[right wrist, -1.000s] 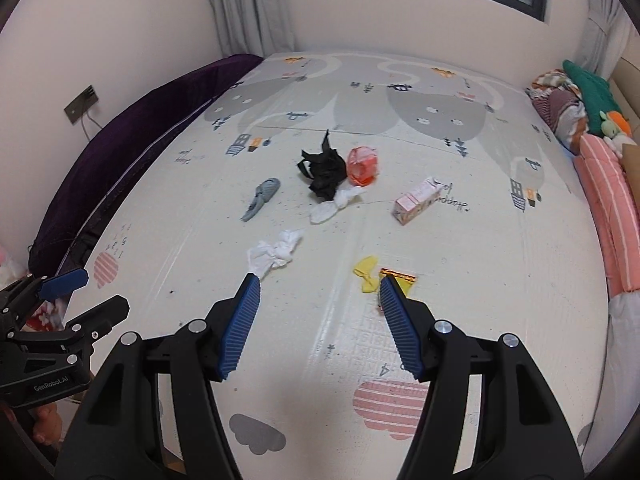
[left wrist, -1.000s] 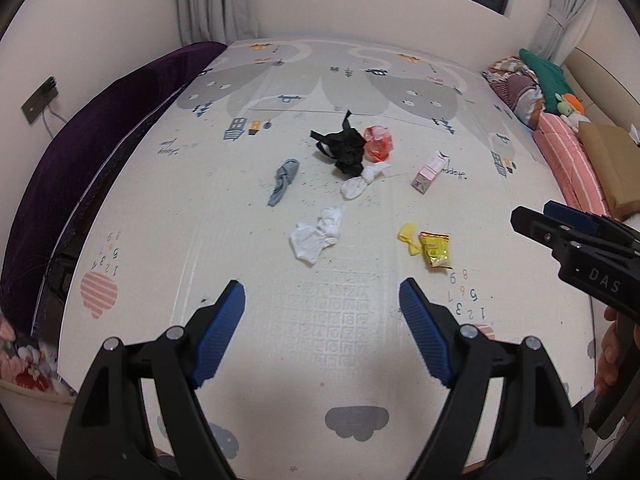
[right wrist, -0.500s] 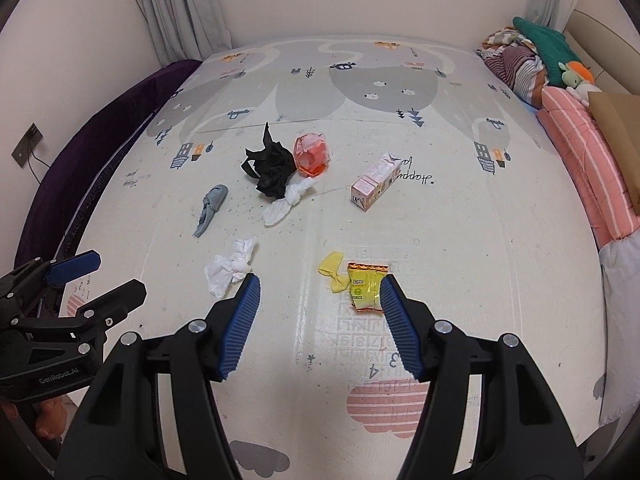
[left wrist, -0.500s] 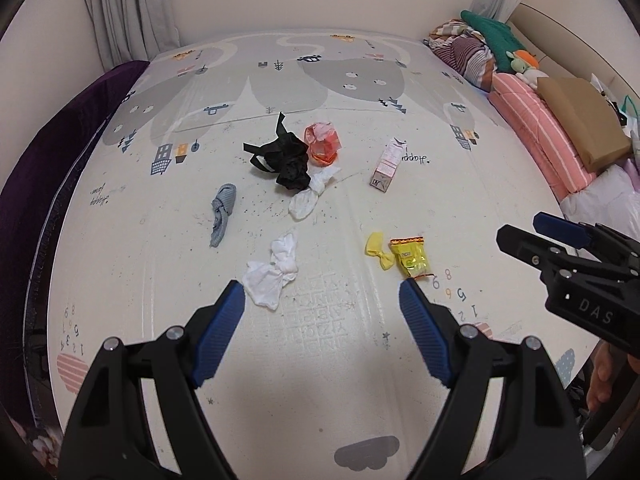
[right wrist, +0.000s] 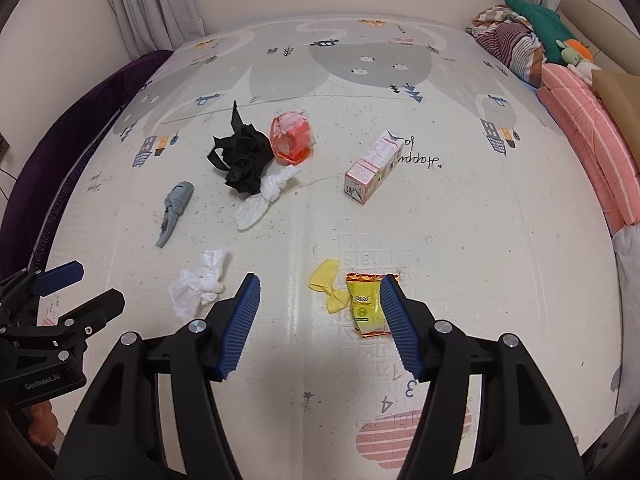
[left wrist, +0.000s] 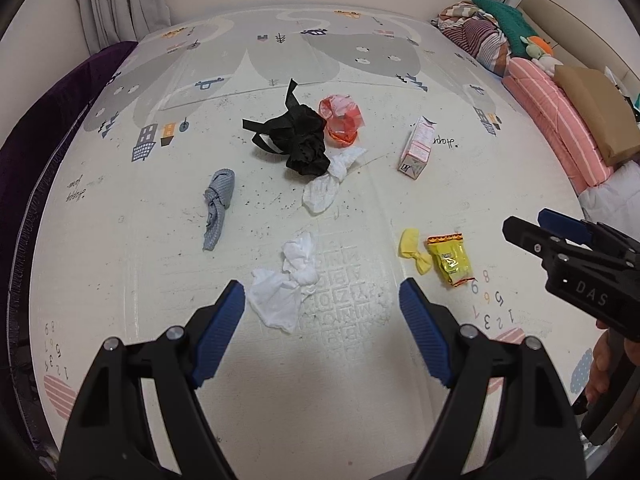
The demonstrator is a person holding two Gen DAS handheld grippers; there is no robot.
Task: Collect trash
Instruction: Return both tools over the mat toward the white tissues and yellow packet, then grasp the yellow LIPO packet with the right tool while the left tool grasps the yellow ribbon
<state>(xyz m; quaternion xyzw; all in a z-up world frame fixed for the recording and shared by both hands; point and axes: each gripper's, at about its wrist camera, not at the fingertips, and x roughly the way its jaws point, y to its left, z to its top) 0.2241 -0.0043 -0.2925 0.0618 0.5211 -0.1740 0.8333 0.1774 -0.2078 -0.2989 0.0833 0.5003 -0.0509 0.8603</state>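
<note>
Left gripper (left wrist: 322, 322) jaws apart above white tissue (left wrist: 286, 286); right gripper (right wrist: 318, 322) apart, empty, over yellow snack packet (right wrist: 366, 306).

Scattered on the printed foam play mat (left wrist: 120, 264): a crumpled white tissue (left wrist: 286, 284) lies nearest. Just right of it lie a twisted yellow wrapper (left wrist: 414, 249) and a flat yellow snack packet with an orange edge (left wrist: 450, 259), side by side. A knotted grey cloth strip (left wrist: 218, 206) lies to the left. Farther off, a crumpled black plastic bag (left wrist: 298, 140) touches a crumpled orange-red plastic bag (left wrist: 340, 120) and a twisted white paper towel (left wrist: 330, 184). A small pink drink carton (left wrist: 418, 147) lies on its side, apart to the right.
</note>
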